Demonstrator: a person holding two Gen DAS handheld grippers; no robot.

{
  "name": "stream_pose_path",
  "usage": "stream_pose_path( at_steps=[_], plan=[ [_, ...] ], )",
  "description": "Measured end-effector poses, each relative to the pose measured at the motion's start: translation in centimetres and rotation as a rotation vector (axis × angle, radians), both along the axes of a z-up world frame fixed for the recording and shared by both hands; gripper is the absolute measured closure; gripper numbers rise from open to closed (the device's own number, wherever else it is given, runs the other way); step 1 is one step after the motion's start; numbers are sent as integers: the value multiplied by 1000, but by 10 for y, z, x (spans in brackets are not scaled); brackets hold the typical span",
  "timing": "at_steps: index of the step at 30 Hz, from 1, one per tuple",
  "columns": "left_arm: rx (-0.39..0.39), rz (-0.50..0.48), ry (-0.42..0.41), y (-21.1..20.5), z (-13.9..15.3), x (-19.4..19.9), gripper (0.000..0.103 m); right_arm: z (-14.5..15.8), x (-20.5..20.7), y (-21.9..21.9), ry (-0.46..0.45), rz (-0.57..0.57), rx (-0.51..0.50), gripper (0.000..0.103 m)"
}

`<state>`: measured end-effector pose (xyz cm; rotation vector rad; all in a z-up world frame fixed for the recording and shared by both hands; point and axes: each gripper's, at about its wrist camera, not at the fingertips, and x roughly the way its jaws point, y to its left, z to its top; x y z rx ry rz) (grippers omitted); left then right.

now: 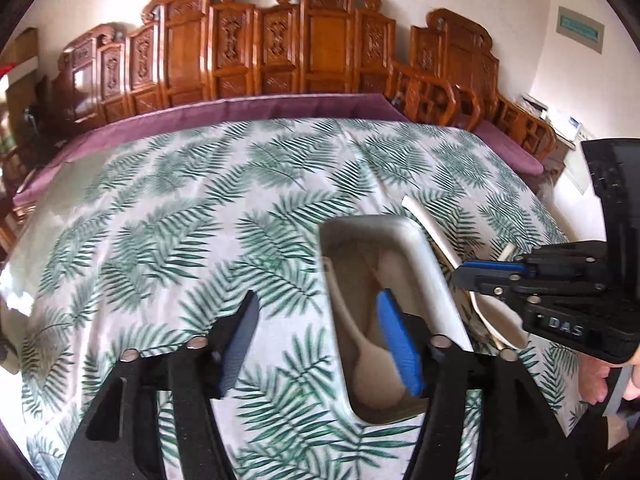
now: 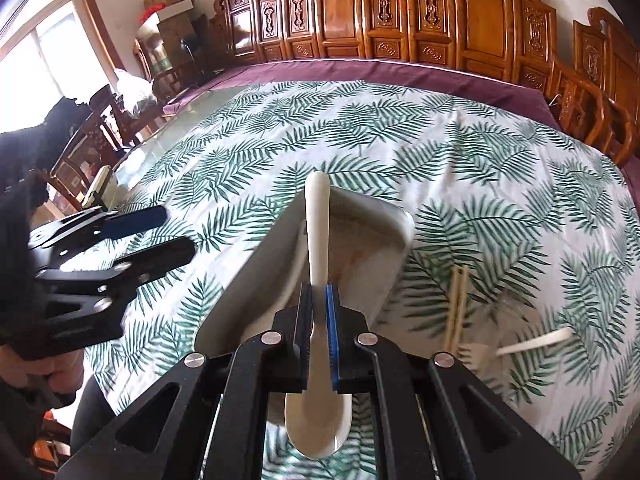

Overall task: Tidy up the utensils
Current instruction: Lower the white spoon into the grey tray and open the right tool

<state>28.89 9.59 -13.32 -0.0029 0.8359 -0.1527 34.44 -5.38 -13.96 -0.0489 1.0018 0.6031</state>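
A grey-white tray (image 1: pixel 432 264) (image 2: pixel 248 288) lies on the leaf-print tablecloth. One white spoon (image 1: pixel 372 360) rests inside it. My left gripper (image 1: pixel 318 308) (image 2: pixel 178 232) stands open over the tray's left side, its blue pad above that spoon and nothing between the jaws. My right gripper (image 1: pixel 460 276) (image 2: pixel 318 288) is shut on a second white spoon (image 1: pixel 500 320) (image 2: pixel 316 232), clamped at the neck. That spoon's handle points away over the tray's right rim, and its bowl hangs below the jaws.
A pair of wooden chopsticks (image 2: pixel 458 308) and a white fork (image 2: pixel 520 348) lie on the cloth right of the tray. Carved wooden seats (image 2: pixel 400 12) with a purple cushion (image 1: pixel 280 108) ring the table's far edge. A person's hand (image 1: pixel 600 376) holds the right gripper.
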Motion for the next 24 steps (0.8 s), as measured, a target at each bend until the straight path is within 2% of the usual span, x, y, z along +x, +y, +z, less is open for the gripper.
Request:
stream_pose_path(
  at_steps=[8, 18, 24],
  plan=[
    [6, 55, -53, 22, 10, -14, 22, -17, 15, 18, 38, -42, 22, 94],
    [5, 64, -62, 29, 10, -29, 14, -28, 19, 21, 43, -56, 5, 93],
    [24, 60, -61, 23, 13, -37, 13, -15, 5, 9, -1, -56, 0, 93]
  ],
)
